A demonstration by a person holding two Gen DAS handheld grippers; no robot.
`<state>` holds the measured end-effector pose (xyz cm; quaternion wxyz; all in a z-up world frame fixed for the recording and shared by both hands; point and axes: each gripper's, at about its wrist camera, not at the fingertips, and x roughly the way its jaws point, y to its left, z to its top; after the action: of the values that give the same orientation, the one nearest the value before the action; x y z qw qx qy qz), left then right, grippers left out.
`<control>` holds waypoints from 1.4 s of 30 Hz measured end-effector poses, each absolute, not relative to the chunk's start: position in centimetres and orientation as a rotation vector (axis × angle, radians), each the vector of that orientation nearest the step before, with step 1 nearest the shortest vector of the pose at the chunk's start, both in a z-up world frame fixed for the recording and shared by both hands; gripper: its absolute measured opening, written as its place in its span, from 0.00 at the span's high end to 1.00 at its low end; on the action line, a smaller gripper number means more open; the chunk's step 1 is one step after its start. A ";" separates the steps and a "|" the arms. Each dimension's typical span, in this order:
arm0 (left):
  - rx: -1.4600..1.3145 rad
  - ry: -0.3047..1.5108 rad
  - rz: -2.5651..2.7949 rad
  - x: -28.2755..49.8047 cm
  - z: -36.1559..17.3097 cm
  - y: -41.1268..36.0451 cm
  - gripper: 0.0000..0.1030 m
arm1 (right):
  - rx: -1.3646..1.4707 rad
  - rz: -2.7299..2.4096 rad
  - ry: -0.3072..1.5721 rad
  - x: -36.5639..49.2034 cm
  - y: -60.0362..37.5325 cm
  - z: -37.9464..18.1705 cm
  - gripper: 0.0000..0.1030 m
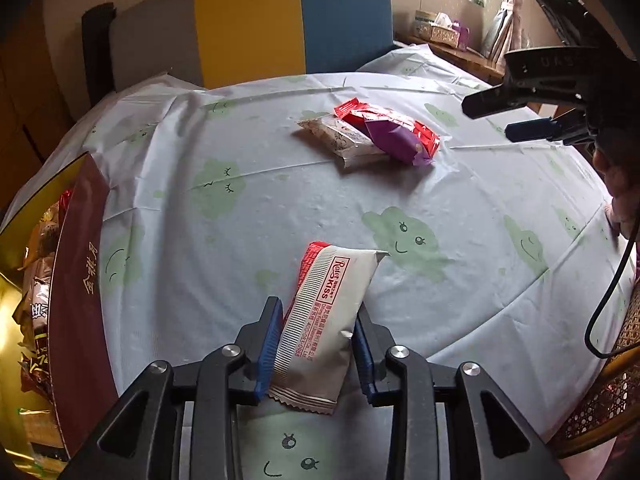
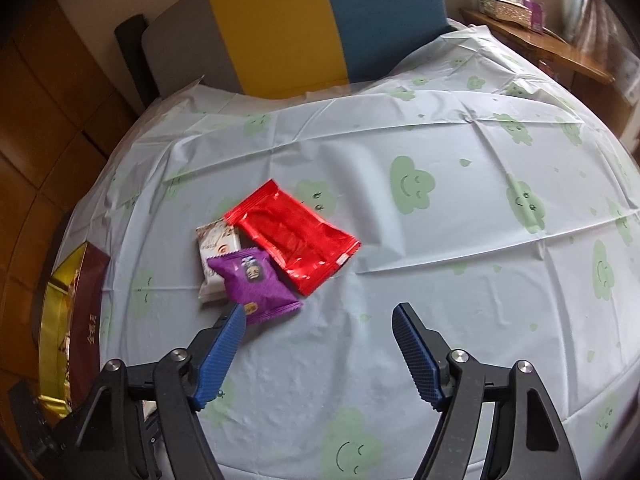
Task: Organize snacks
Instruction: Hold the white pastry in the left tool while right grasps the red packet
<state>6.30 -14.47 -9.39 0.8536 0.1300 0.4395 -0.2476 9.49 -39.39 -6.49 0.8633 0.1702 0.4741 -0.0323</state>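
Note:
My left gripper (image 1: pixel 316 320) is shut on a white and red snack packet (image 1: pixel 326 320) and holds it just above the table. Three more packets lie in a pile at mid-table: a red one (image 2: pixel 294 236), a purple one (image 2: pixel 256 284) and a white one (image 2: pixel 216 248); the pile also shows in the left wrist view (image 1: pixel 376 136). My right gripper (image 2: pixel 320 320) is open and empty, hovering just right of the purple packet; it also shows in the left wrist view (image 1: pixel 504 116). A maroon and gold box (image 1: pixel 76 304) with several snacks stands at the left.
A pale blue tablecloth with green smiley clouds (image 2: pixel 440 240) covers the round table. A grey, yellow and blue chair back (image 1: pixel 248 28) stands behind it. A wicker chair (image 1: pixel 612 392) is at the right. A wooden sill (image 2: pixel 536 40) holds a tissue box.

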 end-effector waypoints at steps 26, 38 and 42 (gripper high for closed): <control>0.167 0.893 -0.552 5.8 -9.1 -13.2 0.67 | 0.020 0.011 1.210 22.7 -36.0 -11.3 0.48; 0.170 0.877 -0.547 5.3 -9.1 -13.3 0.67 | 0.163 -0.178 1.079 17.9 -41.4 -7.3 0.51; 0.175 0.871 -0.543 5.1 -9.1 -13.4 0.67 | 0.196 -0.187 1.151 14.8 -41.6 -7.6 0.51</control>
<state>5.08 -13.40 -9.08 0.8674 0.0837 0.4162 -0.2595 14.81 -41.59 -7.55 0.8302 0.0922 0.5427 -0.0879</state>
